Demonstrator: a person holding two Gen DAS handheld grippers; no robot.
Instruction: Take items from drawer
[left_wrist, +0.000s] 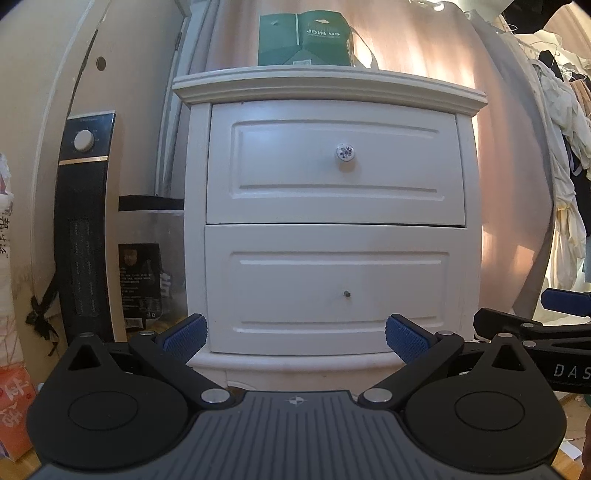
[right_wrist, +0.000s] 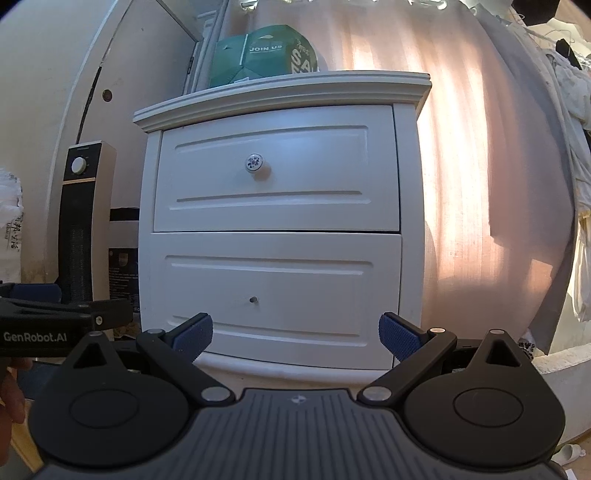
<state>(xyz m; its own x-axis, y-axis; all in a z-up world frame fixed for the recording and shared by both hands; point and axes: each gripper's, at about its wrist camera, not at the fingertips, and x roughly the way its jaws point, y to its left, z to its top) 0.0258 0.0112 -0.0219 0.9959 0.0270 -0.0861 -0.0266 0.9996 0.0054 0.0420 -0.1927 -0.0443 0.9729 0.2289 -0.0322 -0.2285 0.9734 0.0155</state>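
Observation:
A white two-drawer nightstand (left_wrist: 332, 88) (right_wrist: 280, 96) stands straight ahead, both drawers pushed in. The top drawer (left_wrist: 332, 184) (right_wrist: 277, 206) carries a round white knob with a blue flower (left_wrist: 345, 152) (right_wrist: 254, 162). The bottom drawer (left_wrist: 332, 273) (right_wrist: 273, 273) has only a bare screw (left_wrist: 347, 294) (right_wrist: 253, 300) where a knob would sit. My left gripper (left_wrist: 295, 338) is open and empty, low in front of the bottom drawer, well short of it. My right gripper (right_wrist: 295, 334) is also open and empty, at the same height. What the drawers hold is hidden.
A green carton marked JOIN US (left_wrist: 304, 38) (right_wrist: 264, 55) rests on the nightstand top. A tall black heater (left_wrist: 83, 229) (right_wrist: 79, 229) and a clear bin (left_wrist: 153, 258) stand to the left. Pink curtain (right_wrist: 480, 184) hangs behind; clothes (left_wrist: 565, 122) hang at the right.

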